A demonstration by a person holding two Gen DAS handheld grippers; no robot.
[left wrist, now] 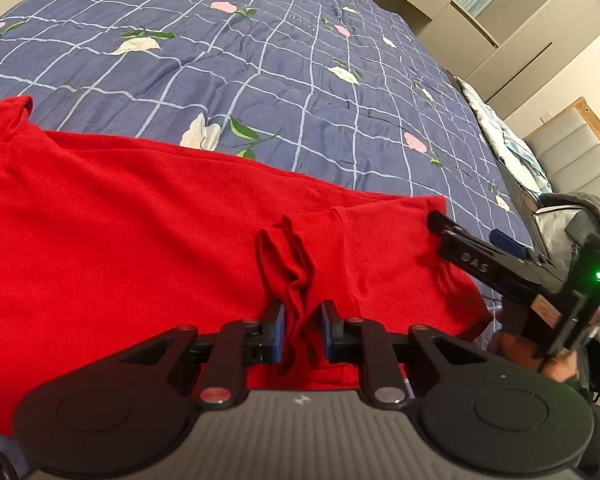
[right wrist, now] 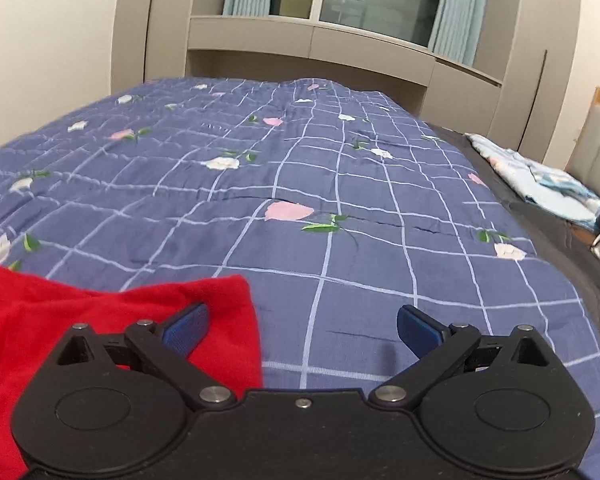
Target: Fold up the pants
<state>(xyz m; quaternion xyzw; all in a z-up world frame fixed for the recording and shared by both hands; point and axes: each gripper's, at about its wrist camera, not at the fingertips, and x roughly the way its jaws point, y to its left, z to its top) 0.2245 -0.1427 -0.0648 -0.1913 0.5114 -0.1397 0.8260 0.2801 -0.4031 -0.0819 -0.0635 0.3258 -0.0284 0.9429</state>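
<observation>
Clearly the red pants (left wrist: 140,220) are soft, light knit cloth: they lie spread across the near part of the blue flowered quilt (left wrist: 260,60), sagging into small ridges wherever they are gathered. The left gripper (left wrist: 302,330) has its blue pads (left wrist: 278,330) drawn close around a bunched ridge of the fabric at the near edge, with a narrow gap that the cloth fills; I judge it pinched there, though the hold looks loose. The right gripper (right wrist: 302,330) stands wide open and holds nothing; in its own view one pad lies over the corner of the red cloth and the other over bare quilt, and from the left view its tip sits at the far right corner of the pants.

Such cloth will not keep a shape by itself. It will drape, stretch a little and drag over the quilt, which is itself soft and may wrinkle beneath it. There is nothing fragile here, and the weight is slight, so a firm pinch does no harm. The best holds are the hems and corners, where the cloth is doubled and thicker; a pinch in the middle of a panel would only raise a tent. I would expect the right corner to want a deep bite, past the hem, so it does not slip out when lifted
</observation>
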